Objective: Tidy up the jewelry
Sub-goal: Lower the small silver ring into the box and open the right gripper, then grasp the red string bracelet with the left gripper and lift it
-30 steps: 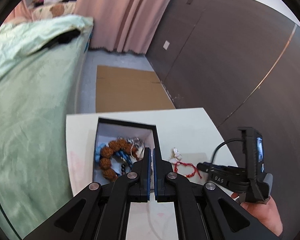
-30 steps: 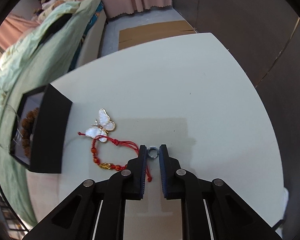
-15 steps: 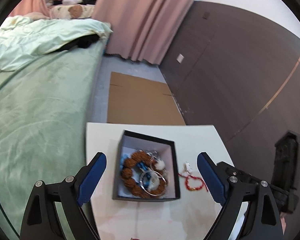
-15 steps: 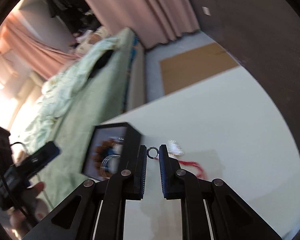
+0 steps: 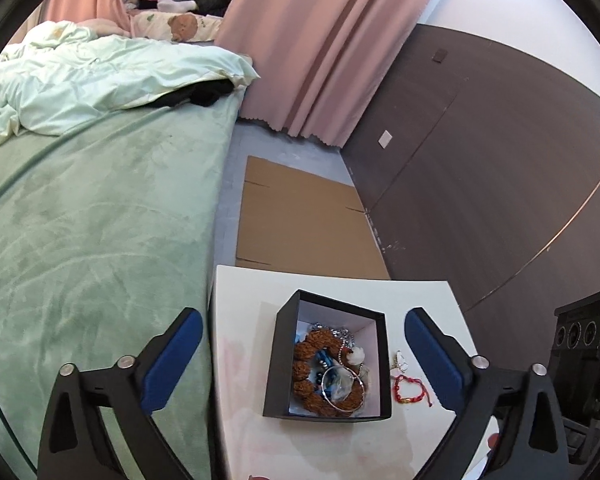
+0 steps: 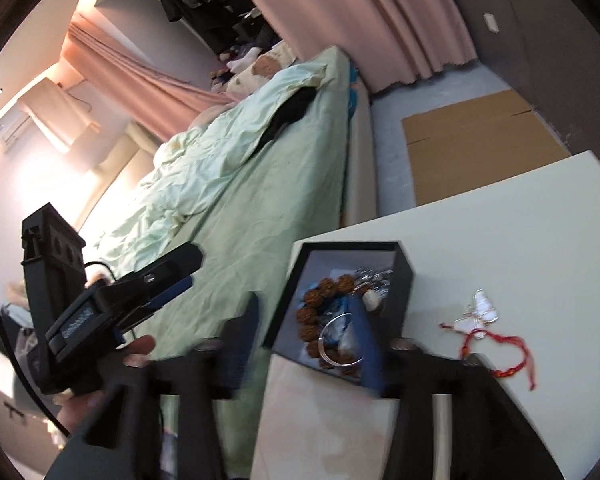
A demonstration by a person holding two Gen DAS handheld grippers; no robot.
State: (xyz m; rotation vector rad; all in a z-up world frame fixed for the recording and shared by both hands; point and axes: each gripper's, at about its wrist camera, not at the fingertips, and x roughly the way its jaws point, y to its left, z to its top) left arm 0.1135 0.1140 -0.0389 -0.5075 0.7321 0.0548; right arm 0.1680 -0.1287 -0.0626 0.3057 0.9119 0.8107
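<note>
**A:** Your right hand-held gripper (image 6: 308, 340) hangs over the near edge of the box (image 6: 404, 276) and its jaws are opening. They are blurred, and I see nothing between them. If something small is falling from there, you can't tell from here whether it lands inside or skips onto the worktop (image 6: 520, 240).

**B:** And the left one?

**A:** The left hand-held gripper (image 5: 300, 360) is at its widest and still opening, empty, with the box (image 5: 280, 360) framed between its pads. The risk is there: bring either gripper lower and a finger could catch the box wall and shove it toward the bed-side edge of the worktop (image 5: 240, 320), which is close.

**B:** What's left outside?

**A:** The red bracelet (image 6: 500, 350) lies flat on the worktop just right of the box, with the butterfly charm (image 6: 480, 314) at its far end. In the left view the loop's (image 5: 410, 390) long axis runs roughly from near to far, and the charm (image 5: 400, 360) points away from you. It is thin cord, so your pads may slide over it or drag it instead of lifting. Close across the cord, not along it.
</note>
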